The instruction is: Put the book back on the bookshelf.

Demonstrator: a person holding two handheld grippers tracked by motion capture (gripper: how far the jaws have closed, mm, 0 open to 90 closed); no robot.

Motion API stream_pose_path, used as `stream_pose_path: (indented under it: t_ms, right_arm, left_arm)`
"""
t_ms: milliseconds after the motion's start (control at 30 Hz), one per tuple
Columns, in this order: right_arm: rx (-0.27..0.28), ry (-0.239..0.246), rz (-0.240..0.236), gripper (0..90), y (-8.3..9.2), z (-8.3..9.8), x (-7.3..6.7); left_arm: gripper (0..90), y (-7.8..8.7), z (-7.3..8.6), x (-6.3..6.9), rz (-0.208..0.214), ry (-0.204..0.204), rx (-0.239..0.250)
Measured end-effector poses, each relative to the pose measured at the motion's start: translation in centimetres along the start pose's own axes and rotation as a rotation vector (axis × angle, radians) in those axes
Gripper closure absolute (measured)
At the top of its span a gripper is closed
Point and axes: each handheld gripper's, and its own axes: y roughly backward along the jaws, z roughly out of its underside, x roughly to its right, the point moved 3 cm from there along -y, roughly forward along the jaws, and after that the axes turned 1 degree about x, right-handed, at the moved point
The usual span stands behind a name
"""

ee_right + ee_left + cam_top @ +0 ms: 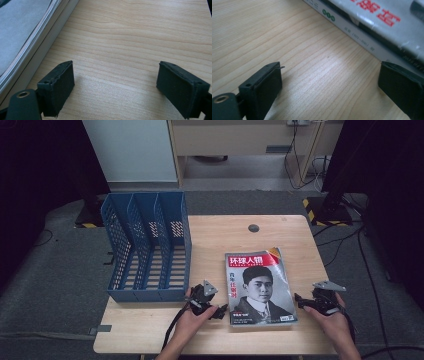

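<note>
A stack of magazines [260,287] lies flat on the wooden table [220,240], with a portrait and a red title band on the top cover. My left gripper [216,312] rests by its near left corner, jaws open over bare wood. In the left gripper view the magazine spines [362,32] run across the upper right, just beyond the gripper [329,85]. My right gripper [301,299] sits at the stack's right edge, open. In the right gripper view the magazine edge [27,47] lies at the left, and nothing is between the jaws of the gripper [115,82].
A blue three-slot file rack [147,247] stands on the table's left part, its slots facing up and toward me. A round grey cable hole [254,228] sits near the far edge. Bare wood lies between rack and magazines.
</note>
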Motion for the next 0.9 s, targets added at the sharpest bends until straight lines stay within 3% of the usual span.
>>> stream_pose_path:
  t_ms: [167,267,400,567,667,900]
  right_arm:
    - [0.0,0.0,0.001,16.2,0.0,0.0,0.0]
    - [-0.006,0.0,-0.003,20.6,0.2,-0.3,0.1]
    - [0.055,-0.009,-0.001,26.0,1.0,-1.1,0.1]
    - [0.116,0.003,0.0,35.8,2.0,-2.1,-0.6]
    - [0.145,0.021,0.0,43.6,2.6,-2.6,-0.9]
    - [0.211,0.01,-0.006,61.4,3.6,-3.1,-0.9]
  left_arm:
    - [7.2,1.0,-0.6,0.0,0.001,0.023,0.045]
    - [7.2,1.4,-0.8,0.4,0.015,0.015,0.062]
    - [7.3,1.7,-1.1,0.8,0.025,0.025,0.089]
    - [8.5,2.4,-1.4,0.7,0.041,0.074,0.131]
    - [10.7,2.7,-1.6,0.8,0.04,0.074,0.148]
    - [18.9,3.2,-1.9,1.2,0.046,0.08,0.191]
